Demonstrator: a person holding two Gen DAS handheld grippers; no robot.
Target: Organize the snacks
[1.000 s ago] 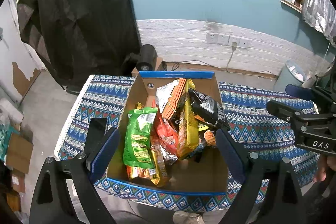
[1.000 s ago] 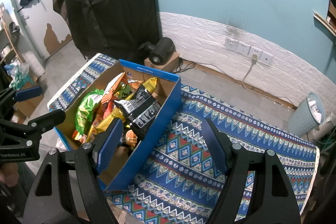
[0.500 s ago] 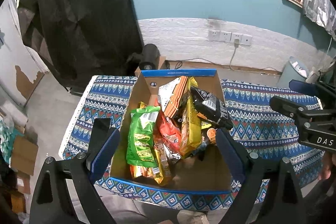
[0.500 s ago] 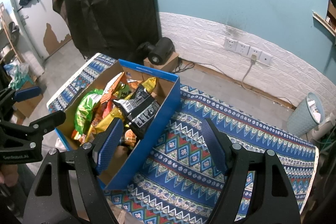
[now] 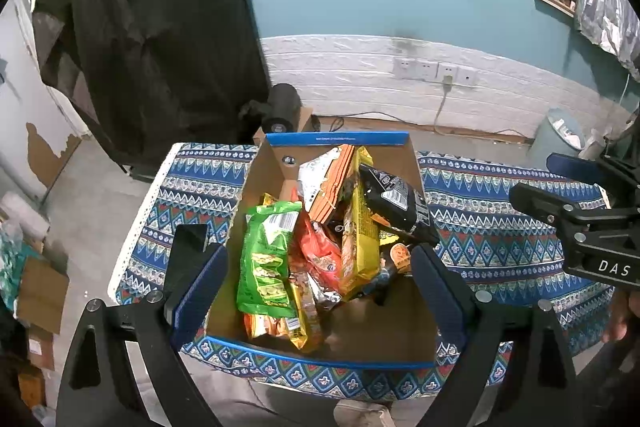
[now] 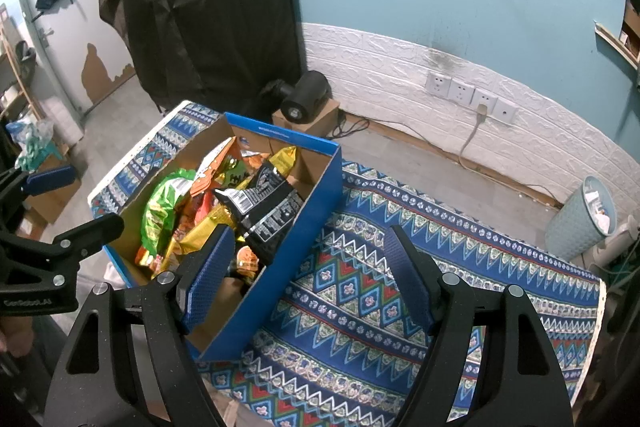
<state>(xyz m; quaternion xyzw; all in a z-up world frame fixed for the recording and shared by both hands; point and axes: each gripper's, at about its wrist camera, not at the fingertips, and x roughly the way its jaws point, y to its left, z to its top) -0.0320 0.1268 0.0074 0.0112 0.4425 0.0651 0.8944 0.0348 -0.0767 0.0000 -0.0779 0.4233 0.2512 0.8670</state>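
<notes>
1. On the patterned blue tablecloth (image 6: 460, 267) stands an open blue-rimmed cardboard box (image 5: 340, 138).
2. Inside, at its 9 o'clock: green crinkled snack bag (image 5: 269, 259); centre: yellow packet (image 5: 360, 243); 2 o'clock: black packet (image 5: 394, 197).
3. Left gripper (image 5: 320, 283) and right gripper (image 6: 308, 275): both released, empty.

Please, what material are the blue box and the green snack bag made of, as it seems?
Blue box: apparently cardboard, with raw brown matte inner walls and a printed blue outside. Green snack bag: probably thin plastic film, glossy, since it is crinkled and catches the light.
</notes>
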